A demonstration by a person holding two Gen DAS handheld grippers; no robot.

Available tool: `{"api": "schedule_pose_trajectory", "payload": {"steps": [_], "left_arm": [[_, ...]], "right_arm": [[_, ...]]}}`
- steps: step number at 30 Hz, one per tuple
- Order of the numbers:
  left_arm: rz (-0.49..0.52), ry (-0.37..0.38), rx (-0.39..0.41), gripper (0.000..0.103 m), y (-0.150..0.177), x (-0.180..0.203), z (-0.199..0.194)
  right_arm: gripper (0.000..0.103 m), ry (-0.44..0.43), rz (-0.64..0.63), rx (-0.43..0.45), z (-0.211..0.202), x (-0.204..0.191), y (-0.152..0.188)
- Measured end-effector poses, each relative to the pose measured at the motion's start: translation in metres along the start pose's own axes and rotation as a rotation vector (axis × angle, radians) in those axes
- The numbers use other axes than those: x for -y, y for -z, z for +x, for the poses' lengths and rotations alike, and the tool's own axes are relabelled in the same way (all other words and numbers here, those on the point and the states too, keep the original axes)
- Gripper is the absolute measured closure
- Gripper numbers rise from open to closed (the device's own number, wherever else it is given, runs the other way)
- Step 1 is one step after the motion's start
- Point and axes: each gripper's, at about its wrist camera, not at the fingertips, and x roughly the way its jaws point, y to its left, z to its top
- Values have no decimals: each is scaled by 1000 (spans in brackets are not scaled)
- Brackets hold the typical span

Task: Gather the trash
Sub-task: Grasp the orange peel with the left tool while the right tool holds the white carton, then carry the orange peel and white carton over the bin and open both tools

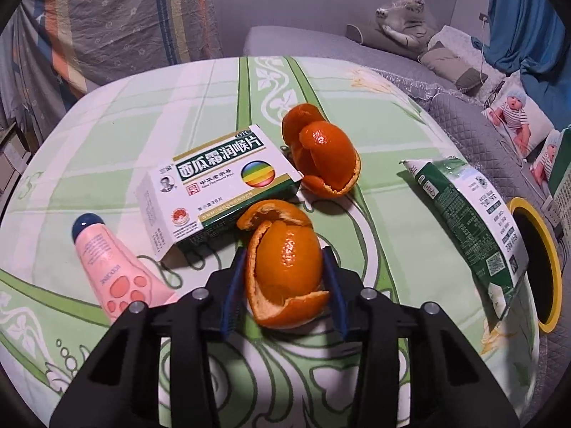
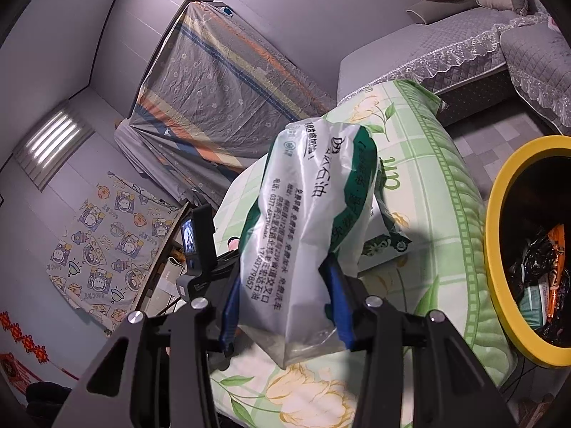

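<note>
Orange peel (image 1: 285, 267) sat pinched in our left tongs (image 1: 285, 278), lifted for binning. Our right tongs (image 2: 285, 306) gripped the plastic bag (image 2: 307, 221) beside the yellow-rimmed bin (image 2: 499, 249).

The curled orange peel (image 1: 285, 264) is bright orange outside, paler inside. The flat cardboard medicine box (image 1: 217, 182) is white and dark green with a rainbow-striped disc. The soft tablecloth (image 1: 357, 367) shows light green checks and leafy scrolls. The round bin rim (image 2: 499, 221) is yellow.

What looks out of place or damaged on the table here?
The medicine box lies with its end flap hanging open, wedged between two curled orange peels. A pink tube lies on its side beside them. Nothing is spilled.
</note>
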Motion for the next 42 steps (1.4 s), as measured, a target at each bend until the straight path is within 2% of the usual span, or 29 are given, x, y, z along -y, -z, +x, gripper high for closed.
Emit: {"api": "schedule_pose_trajectory", "payload": {"steps": [3,6,12,18,29,42], "left_arm": [[-7,15,41,65,5,0,-27],[2,32,119,65,11,-1,-64],[24,20,294,65,29,1,-140],[57,50,385,65,32,22,-179],[160,138,453,65,21,86,-191],[306,270,477,65,0,184,-172]], "right_arm": [[62,-15,-12,0,-4,-5,1],[62,-16,-27,4,-10,-12,2],[62,-40,-24,-3,-16,-19,7],[62,-35,-11,10,-23,-24,9],[62,31,-27,138,-67,-11,-1],[62,176,70,310,-127,55,-9]]}}
